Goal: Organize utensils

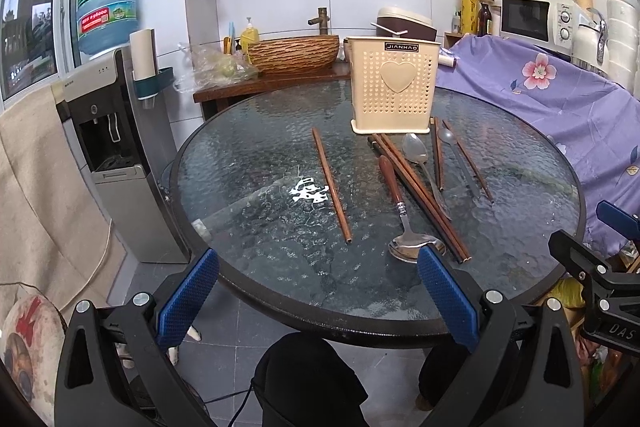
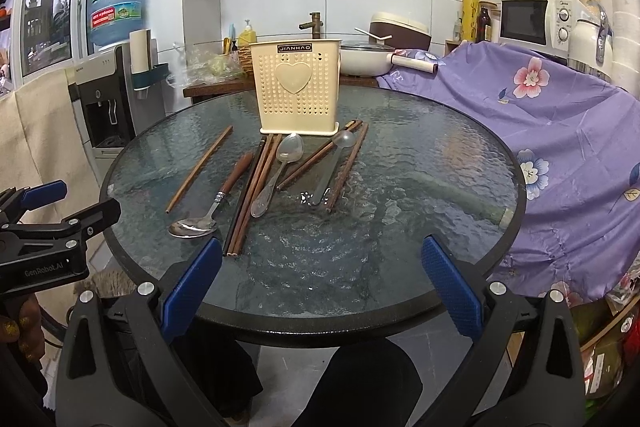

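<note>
Utensils lie loose on the round glass counter in front of the cream holder, which stands upright at the far side. Nearest the holder's base are the clear plastic spoons and dark chopsticks; one single chopstick lies apart to its left, and the wooden-handled metal spoon lies farthest from it. Left claw and right claw both hover at the near rim, spread wide, gripping nothing.
</note>
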